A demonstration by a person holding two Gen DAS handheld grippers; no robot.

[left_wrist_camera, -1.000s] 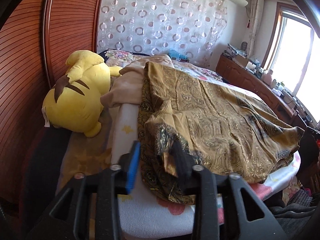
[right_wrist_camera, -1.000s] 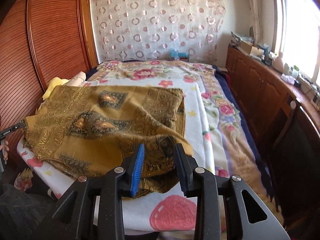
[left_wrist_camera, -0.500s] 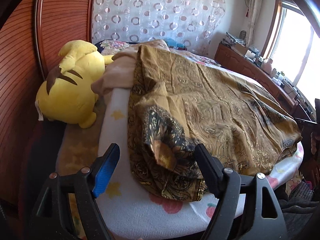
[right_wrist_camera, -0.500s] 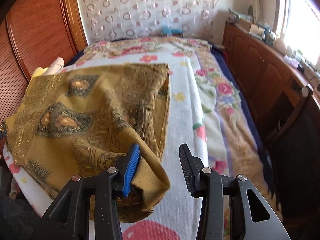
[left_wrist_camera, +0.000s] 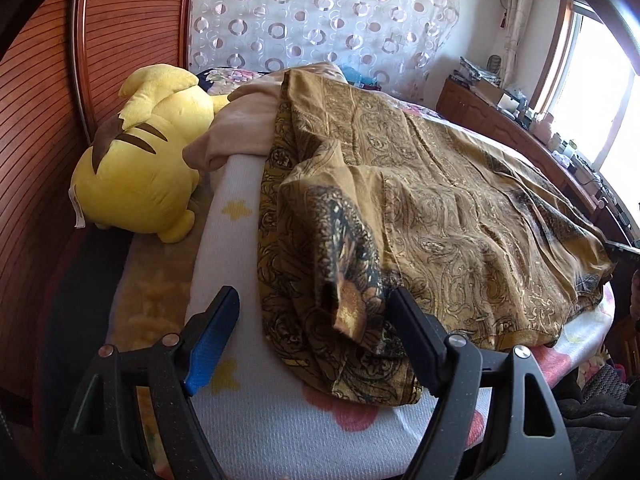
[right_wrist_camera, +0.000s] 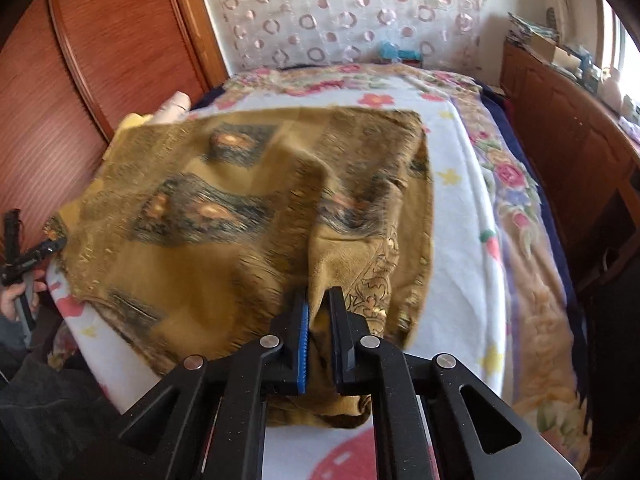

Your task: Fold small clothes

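presently the cloth [right_wrist_camera: 224, 216] lies across the bed's [right_wrist_camera: 464, 216] near edge; right gripper [right_wrist_camera: 318, 340] has just clamped its near corner, apparently for folding; left gripper [left_wrist_camera: 312, 328] gapes, corner unpinched.

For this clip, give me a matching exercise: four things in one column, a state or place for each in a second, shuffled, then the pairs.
Things:
1. left tool
2. right tool
3. plush toy
4. beige cloth

States or places:
A. shut on a fold of the gold cloth
B. lying by the wooden wall, left of the gold cloth
C. open, with a corner of the gold cloth between its fingers
D. bunched between the plush toy and the gold cloth

Pairs: 1-C, 2-A, 3-B, 4-D
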